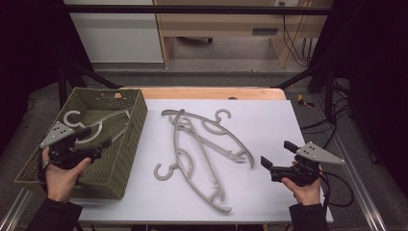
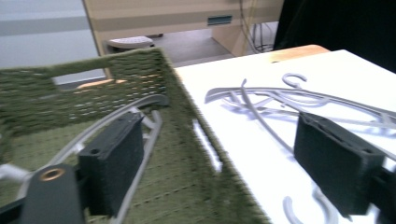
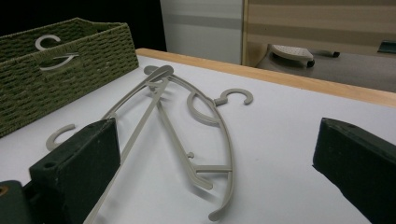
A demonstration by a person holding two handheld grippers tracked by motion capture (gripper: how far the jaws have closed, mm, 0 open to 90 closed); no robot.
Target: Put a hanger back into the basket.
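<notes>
Left gripper [image 1: 96,138] is over the basket [image 1: 122,166], jaws wide, nothing between them; one hanger [image 1: 98,124] lies inside the basket, hook toward the far left corner, resting on the floor of it. Looks like a drop-off just done, so your next job is a hanger from the table.

Right gripper [image 1: 278,155] sits low at the right side of the mat [image 1: 269,120], jaws wide and empty, aimed at the pile.

Two hangers left on the mat, crossed. Near hanger [image 1: 192,166] has its hook at the left, close to the basket wall, and seems to lie on top at the crossing, though that is hard to confirm. Far hanger [image 1: 214,132] has its hook pointing to the far edge.

Tips:
- Take the near hanger first; if it is the upper one, lifting it won't drag the other.
- Grip the thin arm well away from the crossing so you pinch one bar only.
- Come in flat to the mat, jaws straddling the bar, then close fully; the plastic is slim and can slip.
- Lift clear before swinging over the basket wall, or the hook may snag the weave.
- Lay it parallel to the hanger already inside.
</notes>
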